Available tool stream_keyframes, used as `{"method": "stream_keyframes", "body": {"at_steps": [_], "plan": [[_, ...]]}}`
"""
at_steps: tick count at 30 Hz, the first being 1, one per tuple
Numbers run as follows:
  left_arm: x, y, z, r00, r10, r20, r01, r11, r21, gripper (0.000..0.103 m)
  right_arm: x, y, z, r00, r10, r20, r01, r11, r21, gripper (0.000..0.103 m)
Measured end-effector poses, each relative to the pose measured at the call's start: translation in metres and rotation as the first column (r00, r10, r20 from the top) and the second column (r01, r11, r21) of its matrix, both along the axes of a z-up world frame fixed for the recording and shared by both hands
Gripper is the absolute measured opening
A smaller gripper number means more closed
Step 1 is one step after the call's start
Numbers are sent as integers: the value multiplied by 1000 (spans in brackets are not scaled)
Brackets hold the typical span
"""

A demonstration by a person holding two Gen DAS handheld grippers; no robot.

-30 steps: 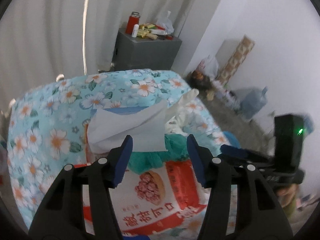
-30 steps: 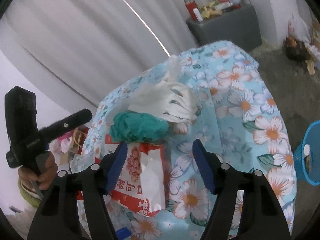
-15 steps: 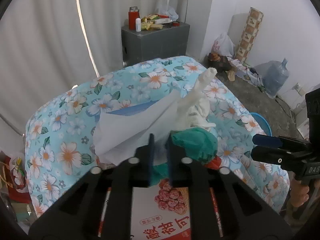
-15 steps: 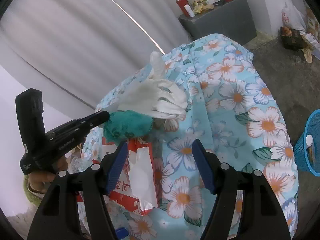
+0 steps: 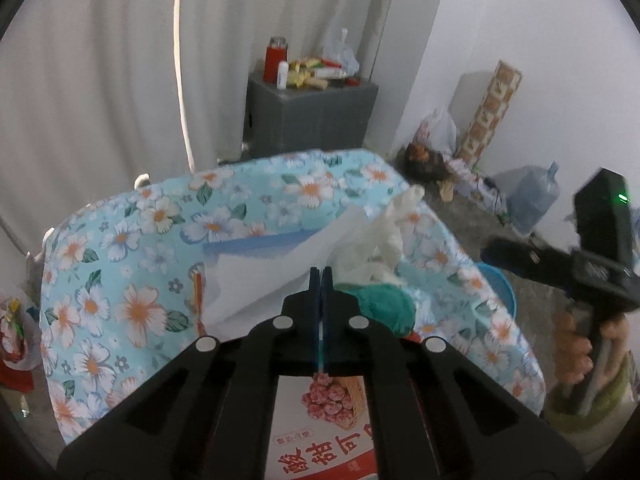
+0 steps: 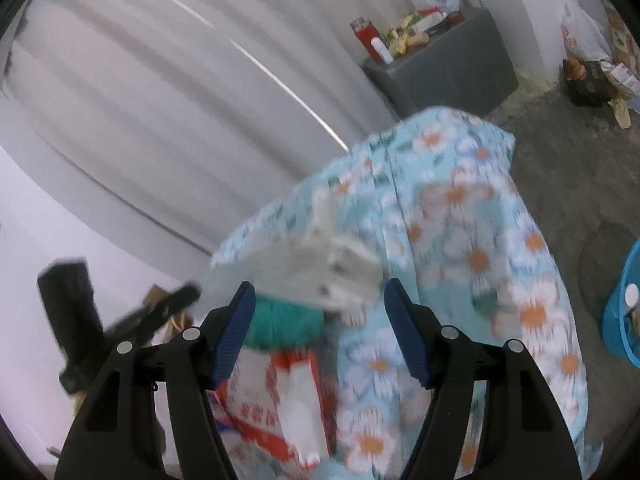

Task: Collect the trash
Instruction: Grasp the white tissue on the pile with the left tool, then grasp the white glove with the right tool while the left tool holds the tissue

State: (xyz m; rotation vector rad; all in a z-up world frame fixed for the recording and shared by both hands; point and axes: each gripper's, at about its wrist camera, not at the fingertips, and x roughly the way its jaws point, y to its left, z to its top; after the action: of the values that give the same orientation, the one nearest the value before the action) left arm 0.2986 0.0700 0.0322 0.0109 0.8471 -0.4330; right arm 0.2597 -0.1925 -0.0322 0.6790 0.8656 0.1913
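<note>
A pile of trash lies on the floral-clothed table (image 5: pixel 132 264): a white paper sheet (image 5: pixel 272 276), a crumpled white glove (image 5: pixel 384 236), a green wad (image 5: pixel 384 304) and a red-and-white snack bag (image 5: pixel 332 412). My left gripper (image 5: pixel 320 276) is shut, its blue pads pinched together on the near edge of the paper sheet. My right gripper (image 6: pixel 319 285) is open and hangs just short of the green wad (image 6: pixel 280 324) and the glove (image 6: pixel 336 268), with nothing between its pads. The right wrist view is blurred by motion.
A blue mesh basket (image 6: pixel 624 316) stands on the floor to the right of the table. A grey cabinet (image 5: pixel 312 116) with bottles and wrappers is behind it by the curtain. Bags, a patterned roll and a water jug (image 5: pixel 532 196) line the right wall.
My left jaws went from wide open to shut on the white paper's edge. The right gripper swung closer toward the pile, still open.
</note>
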Motion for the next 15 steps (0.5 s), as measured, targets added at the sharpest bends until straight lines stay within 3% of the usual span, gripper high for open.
{"method": "stream_keyframes", "body": {"at_steps": [8, 12, 15], "plan": [[-8, 16, 22, 996, 48, 78, -45, 998, -35, 0, 69, -13, -19, 999, -26, -38, 28, 998, 55, 66], [-9, 24, 26, 994, 68, 85, -65, 997, -40, 0, 83, -6, -22, 999, -6, -35, 8, 998, 66, 57], [-10, 29, 30, 992, 82, 94, -77, 996, -47, 0, 86, 1, -22, 1000, 14, -28, -12, 997, 72, 42]]}}
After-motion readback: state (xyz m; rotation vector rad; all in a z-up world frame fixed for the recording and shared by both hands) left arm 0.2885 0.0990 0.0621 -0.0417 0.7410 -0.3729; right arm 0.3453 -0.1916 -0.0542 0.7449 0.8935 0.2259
